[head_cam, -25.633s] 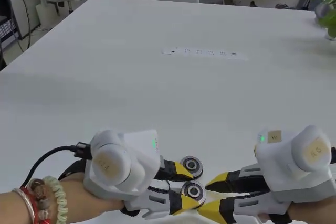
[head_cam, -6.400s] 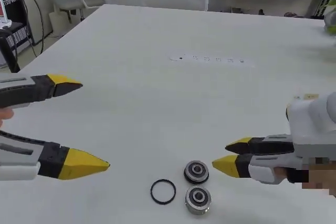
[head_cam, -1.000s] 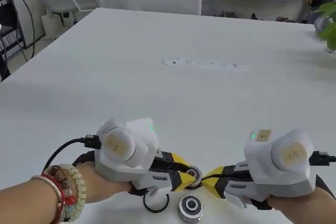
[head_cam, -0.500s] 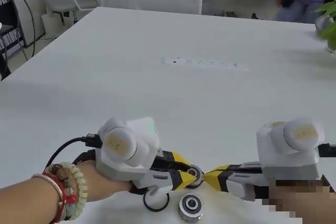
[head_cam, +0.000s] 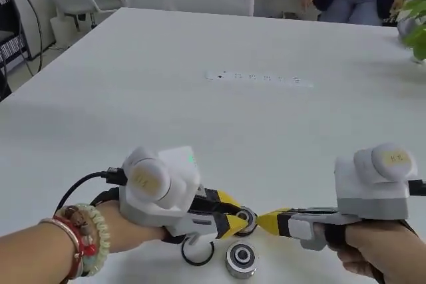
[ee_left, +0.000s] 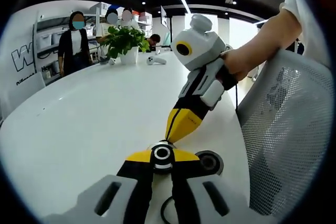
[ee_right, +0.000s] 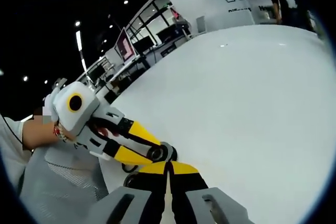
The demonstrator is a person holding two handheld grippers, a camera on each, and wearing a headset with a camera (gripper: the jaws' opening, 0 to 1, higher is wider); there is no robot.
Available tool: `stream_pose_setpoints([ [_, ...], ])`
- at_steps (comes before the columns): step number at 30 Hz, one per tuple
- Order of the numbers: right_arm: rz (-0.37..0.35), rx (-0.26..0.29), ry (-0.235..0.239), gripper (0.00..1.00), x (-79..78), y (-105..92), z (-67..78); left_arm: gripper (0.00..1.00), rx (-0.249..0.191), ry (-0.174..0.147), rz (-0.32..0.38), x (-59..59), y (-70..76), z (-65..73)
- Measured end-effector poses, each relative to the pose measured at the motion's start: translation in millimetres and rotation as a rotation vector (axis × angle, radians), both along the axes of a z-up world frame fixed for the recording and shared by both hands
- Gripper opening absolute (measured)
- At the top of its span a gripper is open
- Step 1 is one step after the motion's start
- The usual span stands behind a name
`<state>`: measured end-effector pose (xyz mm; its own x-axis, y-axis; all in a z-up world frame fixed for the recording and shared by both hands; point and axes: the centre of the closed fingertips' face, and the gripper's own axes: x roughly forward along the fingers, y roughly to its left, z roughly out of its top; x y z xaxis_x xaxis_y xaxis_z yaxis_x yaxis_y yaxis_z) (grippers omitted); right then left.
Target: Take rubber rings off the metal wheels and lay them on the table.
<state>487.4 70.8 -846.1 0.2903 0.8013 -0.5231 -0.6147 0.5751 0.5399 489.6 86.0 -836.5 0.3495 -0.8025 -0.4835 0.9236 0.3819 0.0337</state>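
Left gripper [head_cam: 234, 216] is being clamped on a metal wheel [head_cam: 246, 218] low over the table [head_cam: 200, 118]; the right gripper [head_cam: 265, 220], jaws together, is being aimed at its rim. One rubber ring [head_cam: 197, 252] is lying free; another seemingly remains.

Gripped metal wheel [head_cam: 247, 217] mostly hidden between left tool [head_cam: 238, 216] tips, loose rubber ring [head_cam: 198, 265] half covered beneath
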Motion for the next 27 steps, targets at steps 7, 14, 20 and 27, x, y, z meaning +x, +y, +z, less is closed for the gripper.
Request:
stream_pose_setpoints([
  [7, -0.036, 0.037, 0.049, 0.00, -0.5, 0.0, 2.0, 0.07, 0.001, -0.003, -0.005, -0.3, -0.4, 0.1],
  [14, -0.007, 0.019, 0.021, 0.00, -2.5, 6.1, 6.3, 0.07, 0.012, -0.009, -0.024, -0.2, -0.1, 0.6],
  [20, -0.021, 0.038, 0.045, 0.00, -1.6, 5.6, 7.3, 0.07, 0.014, -0.015, -0.021, 0.1, -0.5, 0.5],
  [27, -0.011, 0.036, 0.035, 0.00, -2.1, 7.6, 8.7, 0.07, 0.006, -0.014, -0.015, 0.0, -1.5, 0.3],
])
